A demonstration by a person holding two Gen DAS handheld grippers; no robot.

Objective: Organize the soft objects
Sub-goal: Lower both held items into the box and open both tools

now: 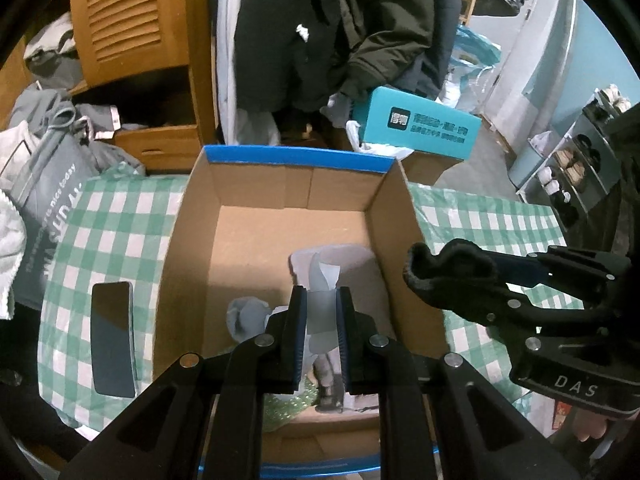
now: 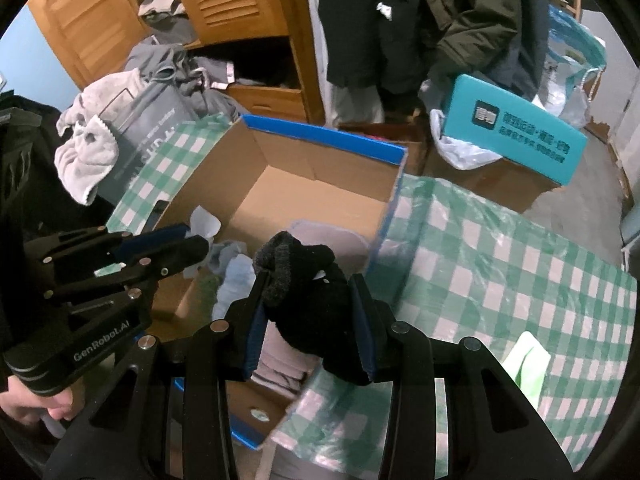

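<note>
Phone (image 1: 112, 344): being left lying on checked cloth (image 1: 104, 216), left of box.
Left gripper (image 1: 322, 300): jaws being pinched on pale grey sock (image 1: 322, 280), over cardboard box (image 1: 288, 236).
Right gripper (image 2: 310, 292): black sock (image 2: 308, 284) being clamped mid-bundle, over box's near right corner.
Handling: light, limp, squashy; best gripped at bunched middle.

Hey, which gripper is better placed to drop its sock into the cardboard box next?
Left, probably. The left gripper holds its light grey sock directly above the cardboard box. The right gripper grips a black sock near the box's edge.
</note>
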